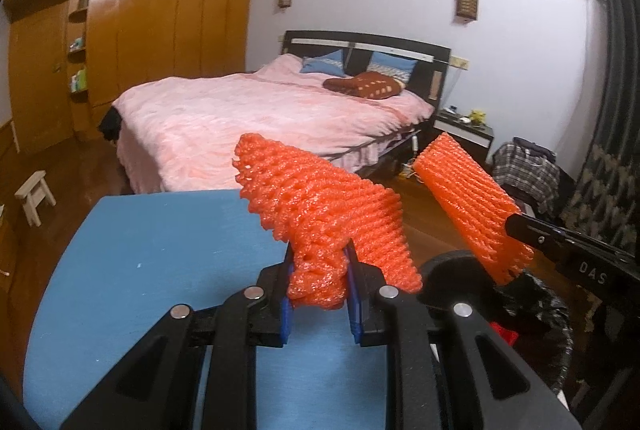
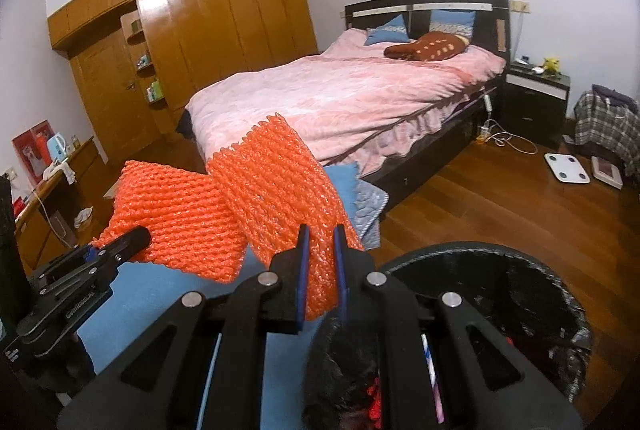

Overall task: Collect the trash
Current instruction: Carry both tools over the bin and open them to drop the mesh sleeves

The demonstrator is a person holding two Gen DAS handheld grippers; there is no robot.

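Note:
My left gripper (image 1: 319, 280) is shut on an orange foam fruit net (image 1: 320, 206) and holds it above the blue table (image 1: 160, 250). It also shows in the right wrist view (image 2: 120, 250), with its net (image 2: 176, 218) at the left. My right gripper (image 2: 320, 270) is shut on a second orange foam net (image 2: 276, 190), held above the table's right edge beside the black-lined trash bin (image 2: 520, 294). In the left wrist view the right gripper (image 1: 516, 224) holds its net (image 1: 464, 198) over the bin (image 1: 532, 294).
A bed with a pink cover (image 2: 340, 94) stands behind the table. A wooden wardrobe (image 2: 208, 22) lines the far wall. A nightstand (image 2: 536, 90), a scale (image 2: 566, 168) and a plaid bag (image 2: 604, 126) are on the right. A small stool (image 1: 34, 196) stands on the left floor.

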